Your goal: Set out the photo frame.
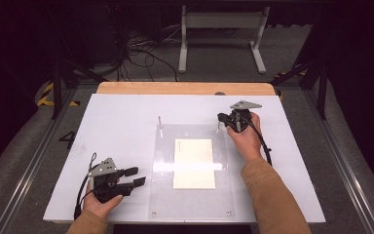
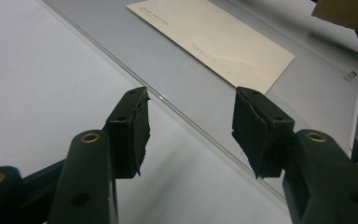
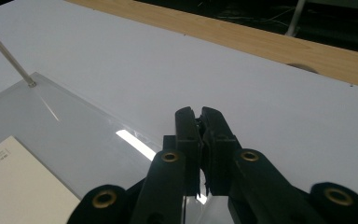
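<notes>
Nearest me, left gripper rested on the white table, jaws apart and empty. Right gripper was clamped on the far-right pin of the clear plate; card lay mid-plate.

A white surface carries the things, with a bare wooden strip showing along its far edge. A clear acrylic sheet lies flat on it near the middle, reaching almost to the near edge. A cream paper card lies under or on the sheet; which cannot be told. Two thin pins stand at the sheet's far corners.
</notes>
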The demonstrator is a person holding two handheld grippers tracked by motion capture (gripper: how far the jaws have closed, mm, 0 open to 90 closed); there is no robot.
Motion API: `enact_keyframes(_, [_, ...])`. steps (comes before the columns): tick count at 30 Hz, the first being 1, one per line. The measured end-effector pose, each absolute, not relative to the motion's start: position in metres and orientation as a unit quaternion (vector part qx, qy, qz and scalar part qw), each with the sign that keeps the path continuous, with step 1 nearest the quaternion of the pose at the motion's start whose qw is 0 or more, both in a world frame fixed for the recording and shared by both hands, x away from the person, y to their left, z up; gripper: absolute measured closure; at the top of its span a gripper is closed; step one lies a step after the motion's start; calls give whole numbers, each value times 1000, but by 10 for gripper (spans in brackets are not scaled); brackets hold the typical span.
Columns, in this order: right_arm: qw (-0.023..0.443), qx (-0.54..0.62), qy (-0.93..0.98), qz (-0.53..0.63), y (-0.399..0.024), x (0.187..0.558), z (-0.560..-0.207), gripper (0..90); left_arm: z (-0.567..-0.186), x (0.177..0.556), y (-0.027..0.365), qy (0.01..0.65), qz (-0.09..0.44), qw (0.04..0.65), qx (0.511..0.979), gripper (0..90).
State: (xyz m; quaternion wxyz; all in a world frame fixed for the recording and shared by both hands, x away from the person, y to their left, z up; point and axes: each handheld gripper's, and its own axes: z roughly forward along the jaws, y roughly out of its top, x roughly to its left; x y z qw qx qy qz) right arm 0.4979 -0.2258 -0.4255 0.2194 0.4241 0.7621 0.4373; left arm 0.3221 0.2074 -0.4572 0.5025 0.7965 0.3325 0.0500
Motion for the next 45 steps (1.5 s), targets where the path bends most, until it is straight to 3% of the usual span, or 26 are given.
enact_keyframes(5, [228,446,746,439,-221,498,-428,862,-455,322,213,333,33,534,777,461])
enact_keyframes(23, [169,489,717,468,-229,523,-431,861,-452,304,197,265,168,494,811,299])
enact_keyframes(37, [163,497,711,470,-229,525,-432,861,-438,308,155,172,214,529,803,182])
enact_keyframes(41, [158,499,709,472,-230,525,-432,860,-437,310,142,144,224,537,801,181])
enact_keyframes(44, [158,500,707,475,-231,525,-433,860,-437,311,137,139,219,543,799,221])
enact_keyframes(45, [156,501,704,478,-231,525,-434,860,-437,314,134,130,213,548,798,289])
